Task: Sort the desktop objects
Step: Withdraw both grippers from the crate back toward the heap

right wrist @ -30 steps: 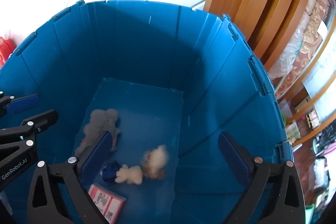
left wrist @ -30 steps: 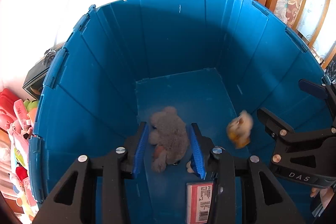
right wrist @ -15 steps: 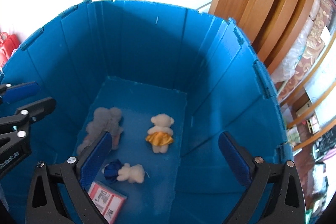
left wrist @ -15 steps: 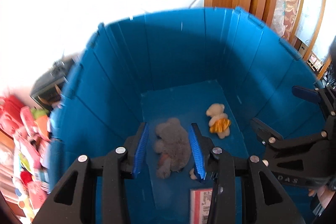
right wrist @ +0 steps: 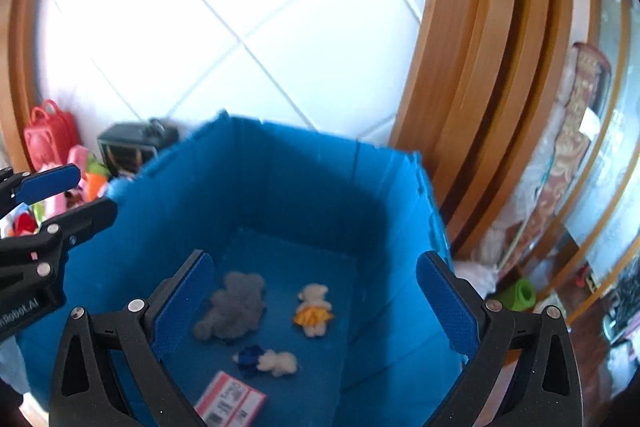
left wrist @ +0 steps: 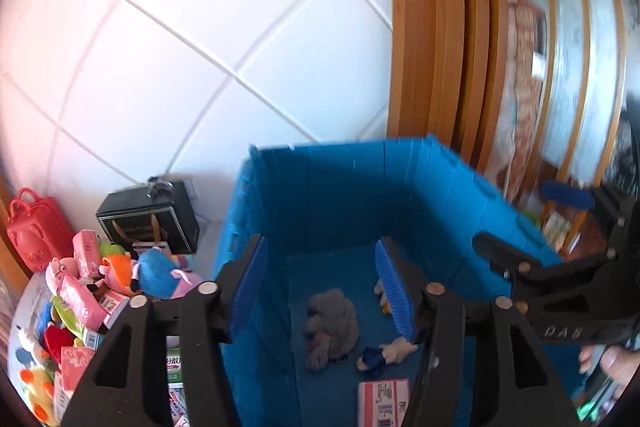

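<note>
The left gripper [left wrist: 320,287] is held above the open top of the blue bin [left wrist: 360,187], and its jaws are opening with nothing gripped between the blue pads; the grey plush toy [left wrist: 331,325] is seen between them only by line of sight, lying on the bin floor well below. The right gripper [right wrist: 316,303] is held with its jaws wide apart and empty, likewise above the bin. On the body of the right gripper, as seen from the left wrist view, the letters "DAS" are read; on the left gripper, as seen from the right wrist view, "nRobot.AI" is made out at the picture's edge.

On the bin floor, four things are found. The grey plush toy lies toward the left side. A small bear in a yellow dress [right wrist: 314,309] lies just to its right, apart from it. A small white bear with a blue garment [right wrist: 268,361] lies nearer the camera. A pink-and-white box [right wrist: 230,403] with barcodes is seen nearest of all; its print is too small to be read.

Outside the bin, to its left, a heap of toys and pink packets [left wrist: 88,291] is seen, with a red bag [left wrist: 34,231] and a black box [left wrist: 150,223] behind it. A green-and-white carton [left wrist: 174,367] bearing Chinese characters lies against the bin wall. A person's fingers [left wrist: 616,363] are visible under the right gripper.
</note>
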`<state>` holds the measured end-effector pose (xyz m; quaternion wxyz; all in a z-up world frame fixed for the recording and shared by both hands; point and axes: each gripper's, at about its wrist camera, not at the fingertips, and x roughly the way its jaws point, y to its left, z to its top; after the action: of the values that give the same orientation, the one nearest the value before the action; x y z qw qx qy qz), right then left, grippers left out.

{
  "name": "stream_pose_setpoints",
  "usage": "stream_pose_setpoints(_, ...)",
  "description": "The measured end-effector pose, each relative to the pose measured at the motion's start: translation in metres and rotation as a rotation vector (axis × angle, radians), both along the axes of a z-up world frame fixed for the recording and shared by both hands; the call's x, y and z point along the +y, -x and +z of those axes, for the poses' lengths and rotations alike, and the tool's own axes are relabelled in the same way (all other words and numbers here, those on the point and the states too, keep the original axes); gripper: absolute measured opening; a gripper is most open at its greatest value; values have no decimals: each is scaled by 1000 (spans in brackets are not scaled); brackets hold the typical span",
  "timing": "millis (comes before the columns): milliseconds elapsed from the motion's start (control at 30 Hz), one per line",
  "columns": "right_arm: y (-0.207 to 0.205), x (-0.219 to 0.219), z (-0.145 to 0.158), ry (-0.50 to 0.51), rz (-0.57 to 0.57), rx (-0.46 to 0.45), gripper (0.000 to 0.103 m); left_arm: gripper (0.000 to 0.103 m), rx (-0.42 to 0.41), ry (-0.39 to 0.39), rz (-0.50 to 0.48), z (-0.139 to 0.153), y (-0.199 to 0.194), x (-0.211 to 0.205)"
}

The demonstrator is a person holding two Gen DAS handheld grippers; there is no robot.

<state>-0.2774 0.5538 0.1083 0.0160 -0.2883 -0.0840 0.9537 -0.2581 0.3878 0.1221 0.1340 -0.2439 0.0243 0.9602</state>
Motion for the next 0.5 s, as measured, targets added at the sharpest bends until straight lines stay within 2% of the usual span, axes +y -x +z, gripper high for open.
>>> stream_pose_setpoints(67,-18,-12,4,2,10,47,103,71,53,-36,33,4,-17,-15)
stream_pose_setpoints(267,-53,-44,-5,15,21,125,103,72,174,-41,124,0,-58,-61)
stream_pose_setpoints(500,-89,-91,-3,94,90,215,103,72,157,-60,209,-23,-79,-131)
